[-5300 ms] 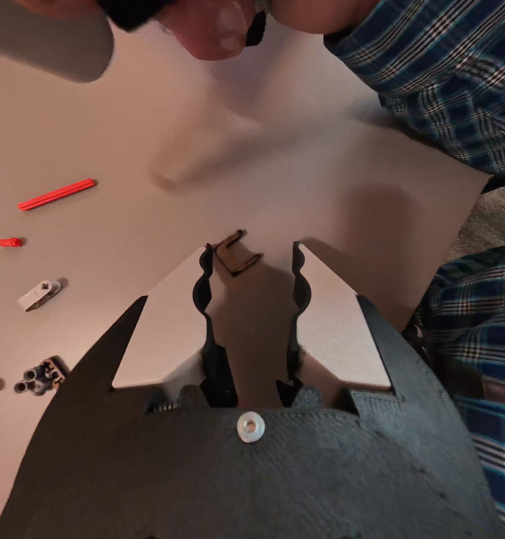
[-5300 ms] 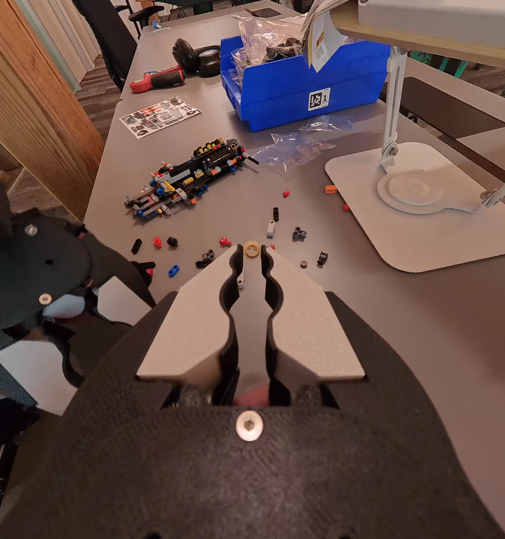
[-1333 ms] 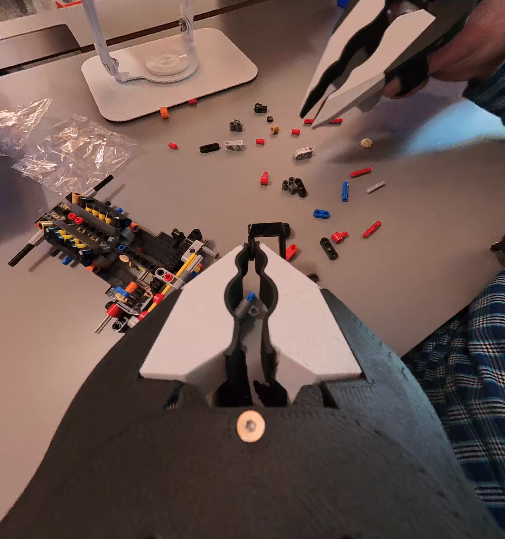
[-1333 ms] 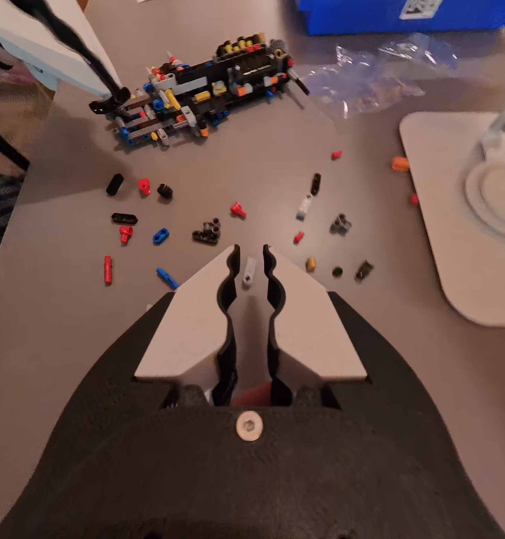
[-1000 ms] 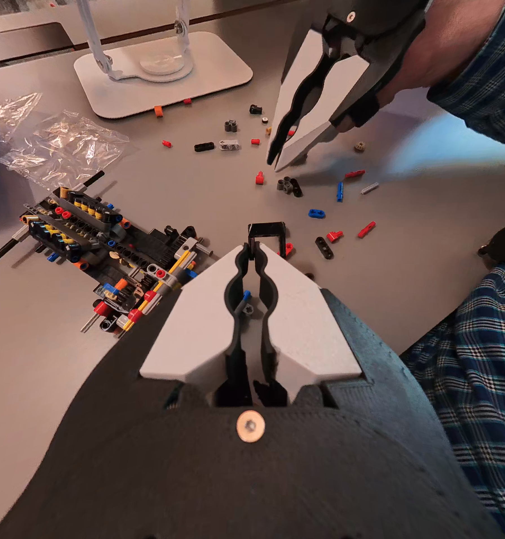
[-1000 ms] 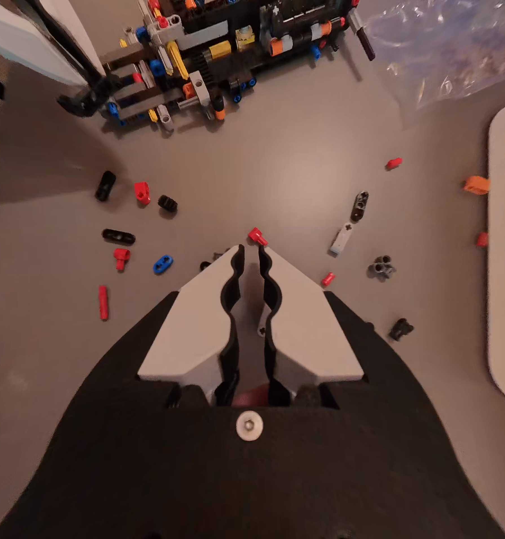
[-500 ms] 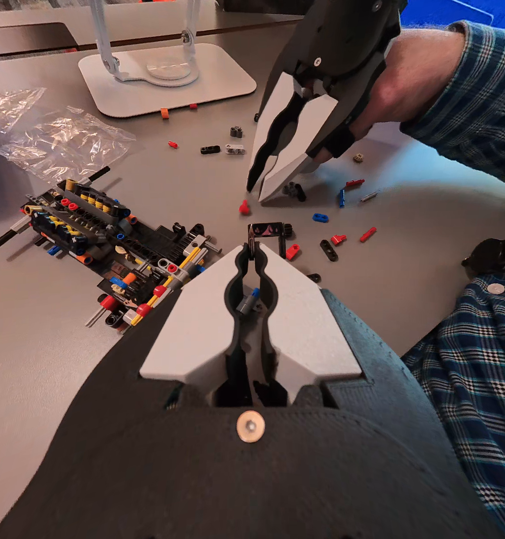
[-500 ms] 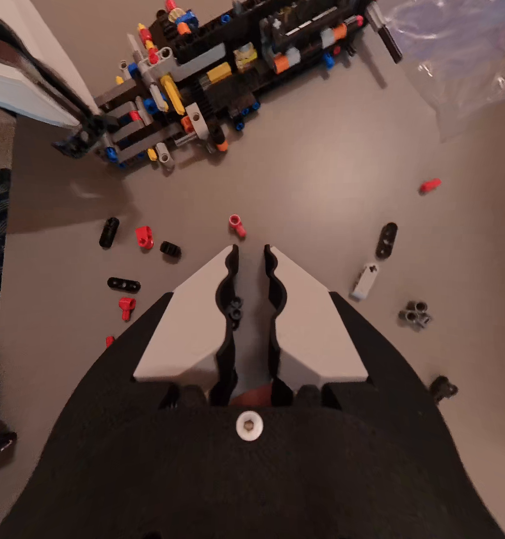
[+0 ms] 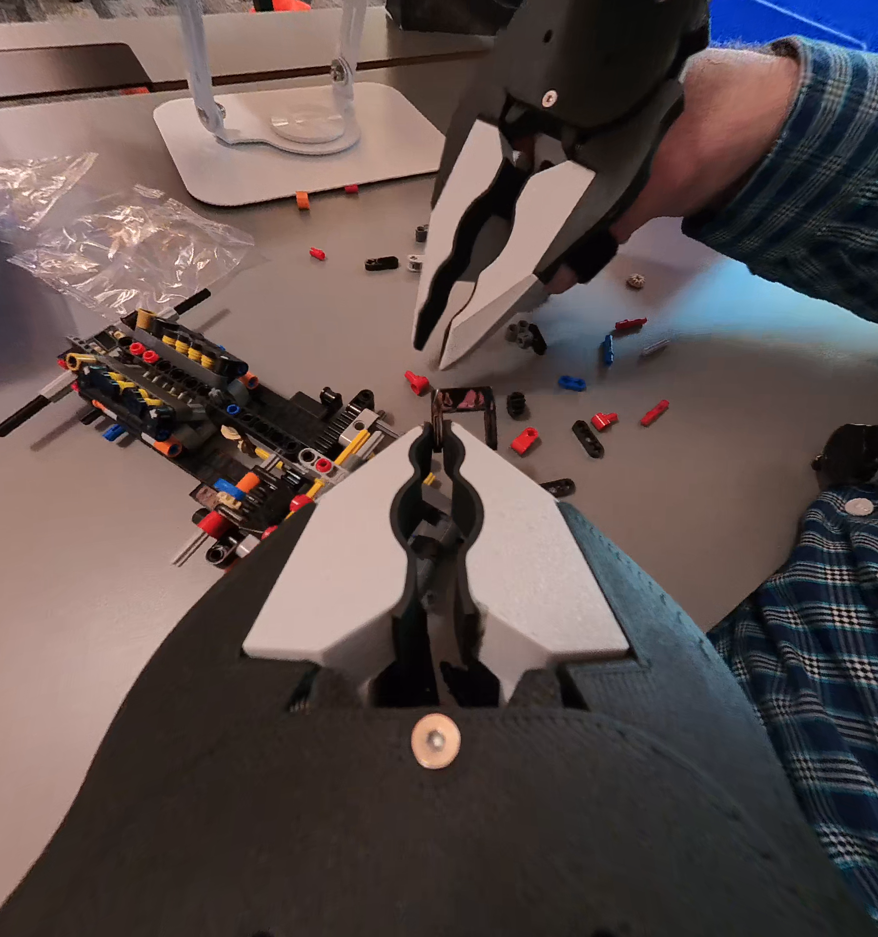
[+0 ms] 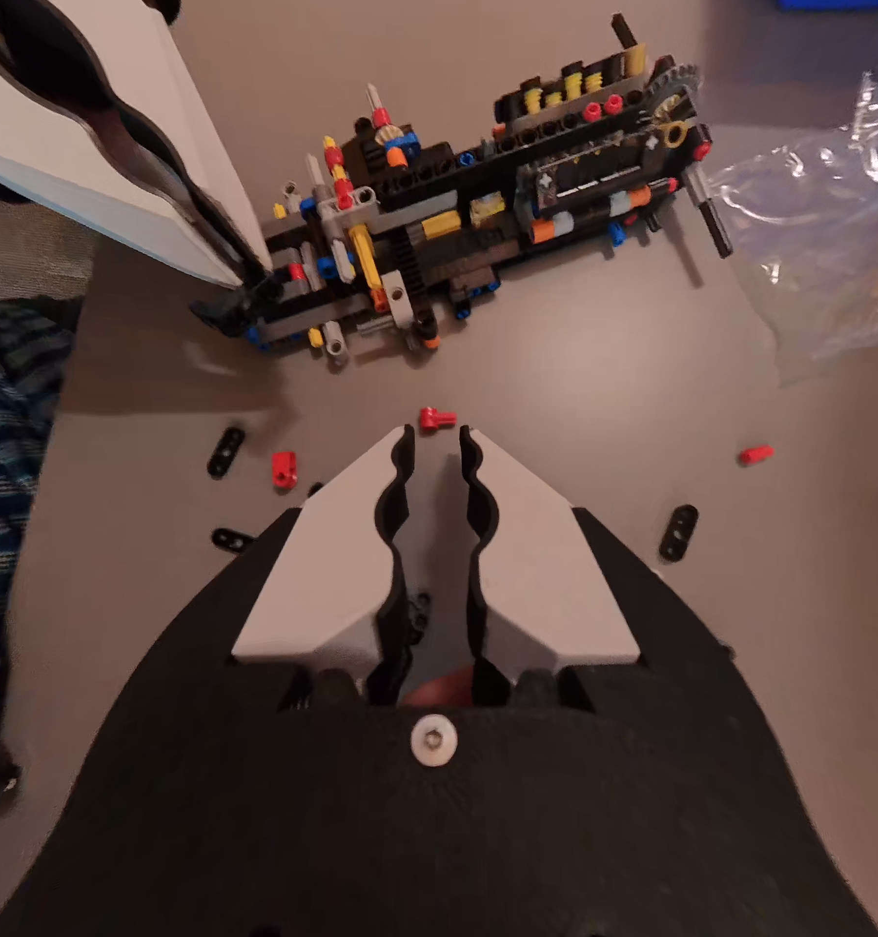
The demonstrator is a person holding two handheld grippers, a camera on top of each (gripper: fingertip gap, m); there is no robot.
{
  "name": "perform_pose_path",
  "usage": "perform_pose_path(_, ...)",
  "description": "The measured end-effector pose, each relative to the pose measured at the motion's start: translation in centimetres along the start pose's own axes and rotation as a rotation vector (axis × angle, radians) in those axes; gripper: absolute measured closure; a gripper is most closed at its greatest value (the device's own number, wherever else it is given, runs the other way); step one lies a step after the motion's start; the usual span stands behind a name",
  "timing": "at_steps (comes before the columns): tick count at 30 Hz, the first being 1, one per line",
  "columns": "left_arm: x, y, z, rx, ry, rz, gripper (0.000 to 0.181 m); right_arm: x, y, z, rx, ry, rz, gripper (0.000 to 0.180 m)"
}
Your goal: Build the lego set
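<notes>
A long, partly built lego chassis lies on the grey table; it also shows in the right wrist view. My left gripper is shut on a black U-shaped frame piece and holds it at the chassis's near end. In the right wrist view the left gripper and the frame piece touch that end. My right gripper is open a little and empty, low over the table. A small red connector lies just ahead of its tips. The right gripper and the connector also show in the left wrist view.
Several small red, black, blue and grey pieces are scattered right of the chassis. A white stand base is at the back and clear plastic bags at the left. A plaid sleeve reaches over the table. About 8 centimeters separates my left fingertips from my right.
My right gripper has moved across the loose pieces toward the chassis, down to the red connector. My left gripper, shut on the black frame since about a second ago, has come closer to the chassis end.
</notes>
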State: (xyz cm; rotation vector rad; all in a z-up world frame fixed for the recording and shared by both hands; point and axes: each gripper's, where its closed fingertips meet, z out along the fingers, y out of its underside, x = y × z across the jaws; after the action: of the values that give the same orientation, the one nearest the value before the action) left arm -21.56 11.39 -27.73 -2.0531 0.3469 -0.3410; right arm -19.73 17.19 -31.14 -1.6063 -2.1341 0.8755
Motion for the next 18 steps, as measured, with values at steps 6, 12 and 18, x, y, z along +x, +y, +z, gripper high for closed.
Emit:
perform_pose_path(6,-0.4,0.0,0.0,0.013,0.006,-0.016,0.18,-0.6,0.3,1.1,-0.026,0.018,0.077,0.154)
perform_pose_path(12,-0.6,-0.1,-0.2,0.023,0.009,-0.024,0.18,-1.3,-0.4,2.2,-0.03,-0.021,0.029,0.155)
perform_pose_path(18,-0.8,0.0,-0.4,0.027,0.007,-0.032,0.18,-0.9,-0.2,1.3,-0.014,-0.004,-0.025,0.159)
